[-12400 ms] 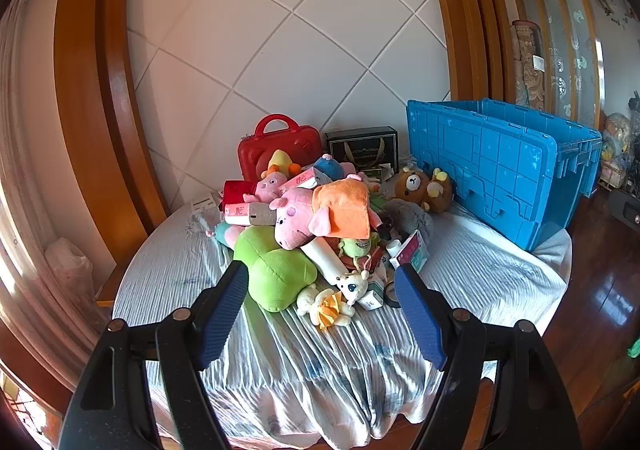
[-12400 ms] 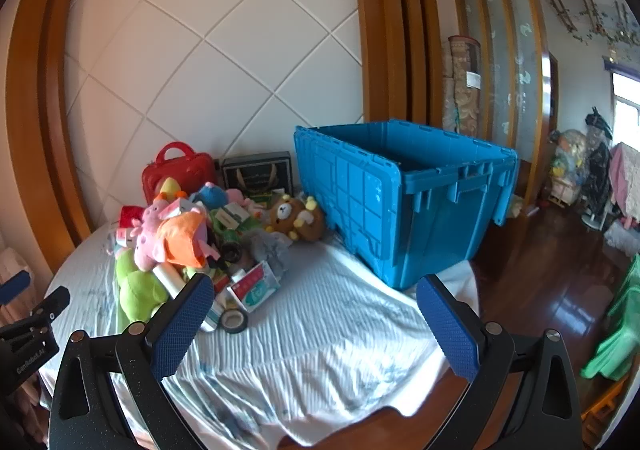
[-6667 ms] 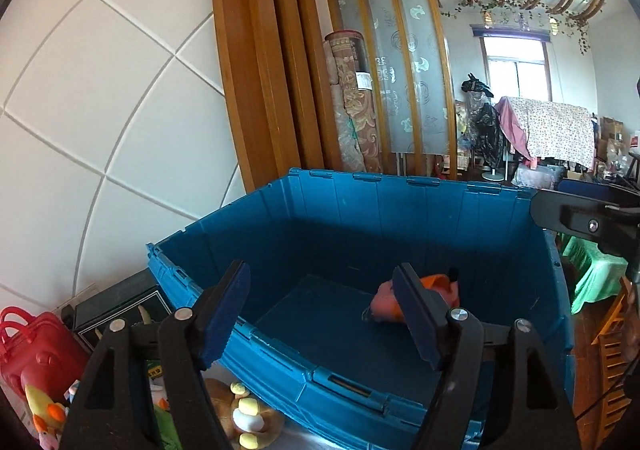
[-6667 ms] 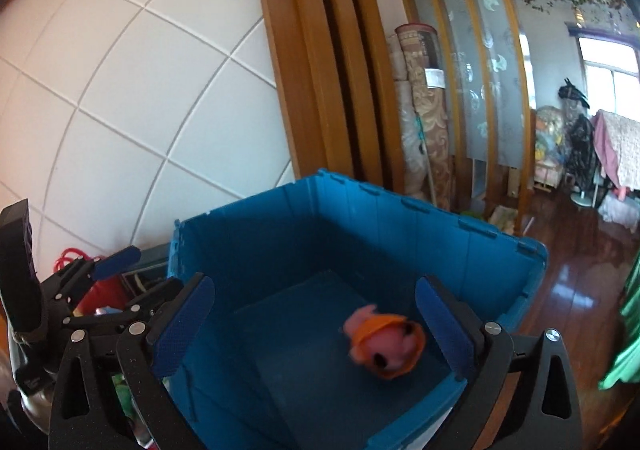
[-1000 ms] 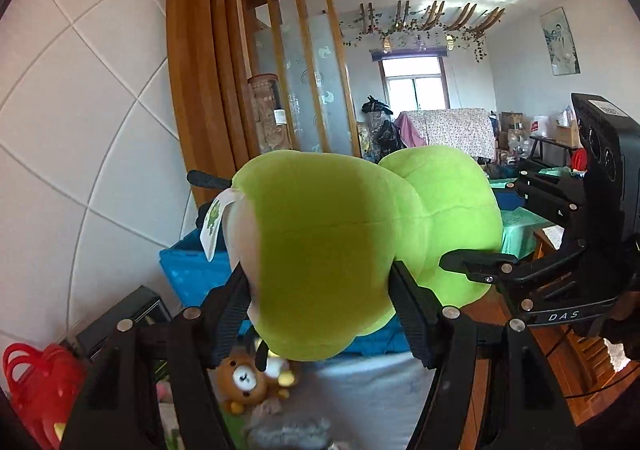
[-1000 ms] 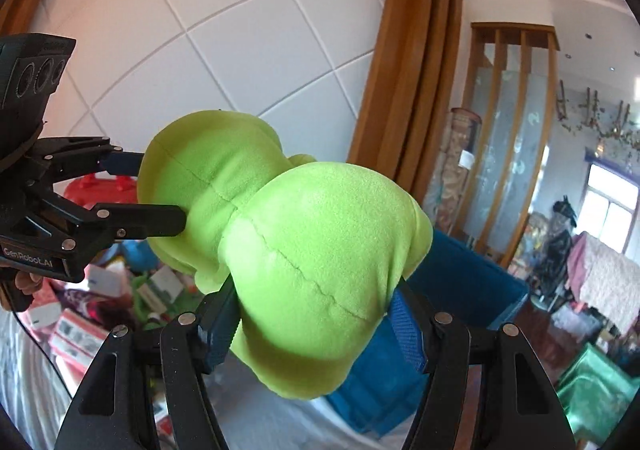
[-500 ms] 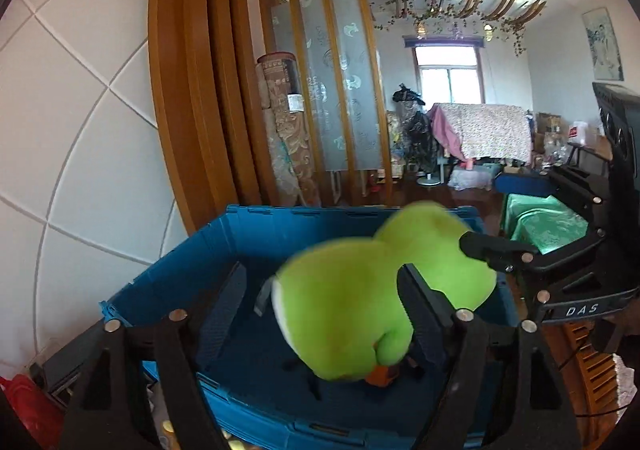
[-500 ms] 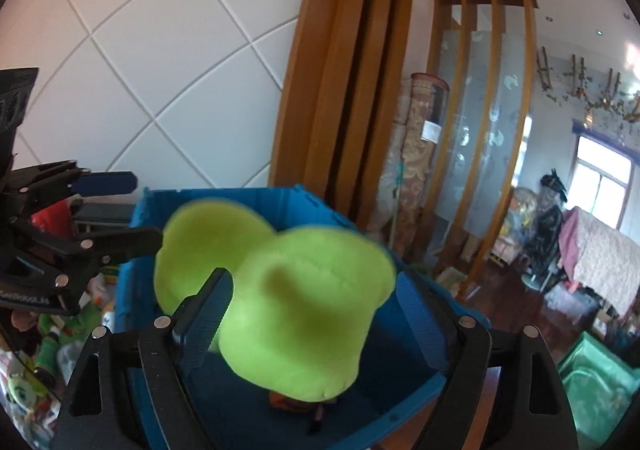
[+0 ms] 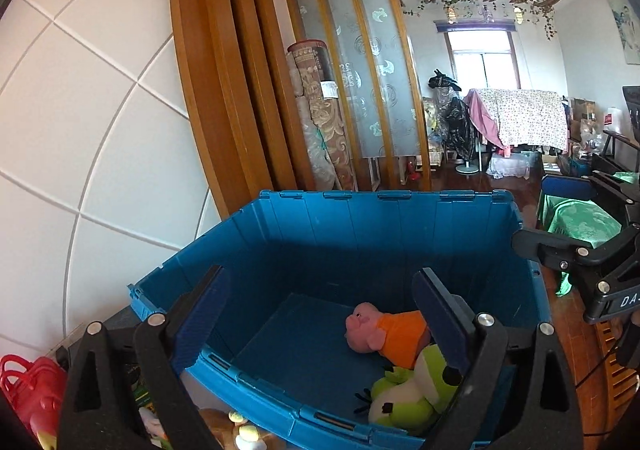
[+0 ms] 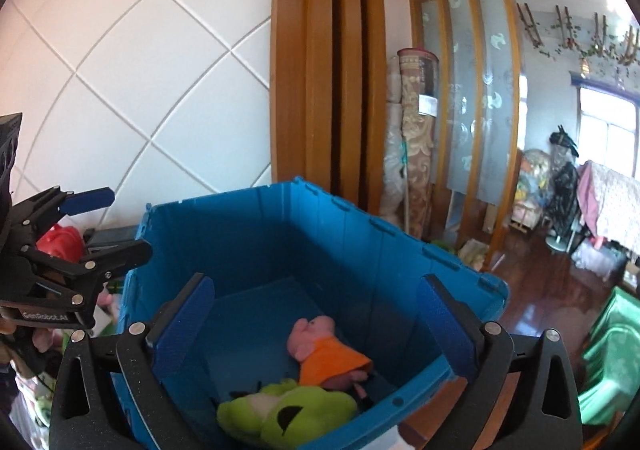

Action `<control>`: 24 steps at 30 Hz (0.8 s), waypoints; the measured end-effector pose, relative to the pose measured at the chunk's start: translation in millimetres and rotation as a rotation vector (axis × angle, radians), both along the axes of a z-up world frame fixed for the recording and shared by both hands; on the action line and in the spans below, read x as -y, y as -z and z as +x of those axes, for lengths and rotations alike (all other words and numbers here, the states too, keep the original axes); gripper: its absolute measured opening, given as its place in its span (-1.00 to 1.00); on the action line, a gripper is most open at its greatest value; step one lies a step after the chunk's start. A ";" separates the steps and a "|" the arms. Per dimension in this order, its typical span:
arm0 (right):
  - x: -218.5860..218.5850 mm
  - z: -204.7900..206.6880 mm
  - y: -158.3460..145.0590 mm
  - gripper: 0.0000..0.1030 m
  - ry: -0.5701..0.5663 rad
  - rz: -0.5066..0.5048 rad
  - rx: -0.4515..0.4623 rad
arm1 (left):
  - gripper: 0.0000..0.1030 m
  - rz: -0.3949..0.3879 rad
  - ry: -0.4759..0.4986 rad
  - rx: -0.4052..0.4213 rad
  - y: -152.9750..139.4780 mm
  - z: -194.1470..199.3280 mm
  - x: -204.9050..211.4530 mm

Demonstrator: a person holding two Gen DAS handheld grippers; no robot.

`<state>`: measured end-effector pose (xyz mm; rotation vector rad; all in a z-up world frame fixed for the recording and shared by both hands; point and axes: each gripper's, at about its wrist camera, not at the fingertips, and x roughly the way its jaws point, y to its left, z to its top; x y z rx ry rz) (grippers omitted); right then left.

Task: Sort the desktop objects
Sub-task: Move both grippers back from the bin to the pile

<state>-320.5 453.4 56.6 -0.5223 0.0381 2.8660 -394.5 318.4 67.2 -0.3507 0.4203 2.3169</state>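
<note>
Green plush (image 10: 288, 412): lying in blue crate (image 9: 400, 210), touching pink pig plush (image 10: 320, 350)
My left gripper (image 9: 320, 326): jaws opening, empty, above crate
My right gripper (image 10: 316, 326): jaws opening, empty, above crate

Rolled carpets (image 9: 320, 118) lean by a frosted screen (image 10: 460, 90); farther back, perhaps a draped table (image 9: 524, 118)
</note>
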 end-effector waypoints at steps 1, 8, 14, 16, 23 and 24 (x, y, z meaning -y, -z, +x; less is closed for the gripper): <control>1.2 1.9 0.8 0.99 -0.008 0.002 0.000 | 0.81 0.002 -0.013 0.003 1.7 1.7 3.8; 15.1 9.0 1.0 0.99 -0.067 0.005 -0.010 | 0.82 0.020 -0.115 -0.002 12.3 14.3 30.9; 41.1 12.5 0.7 0.99 -0.100 0.020 -0.005 | 0.82 0.033 -0.236 -0.025 21.0 25.6 68.6; 54.2 15.5 -2.8 0.99 -0.112 0.025 -0.011 | 0.82 0.042 -0.291 -0.036 24.0 29.8 85.7; 123.9 20.3 -13.4 0.99 -0.211 0.032 -0.014 | 0.82 0.006 -0.524 -0.058 43.6 42.8 172.3; 135.3 20.6 -11.9 0.99 -0.226 0.027 -0.014 | 0.82 -0.002 -0.558 -0.055 48.4 46.0 187.4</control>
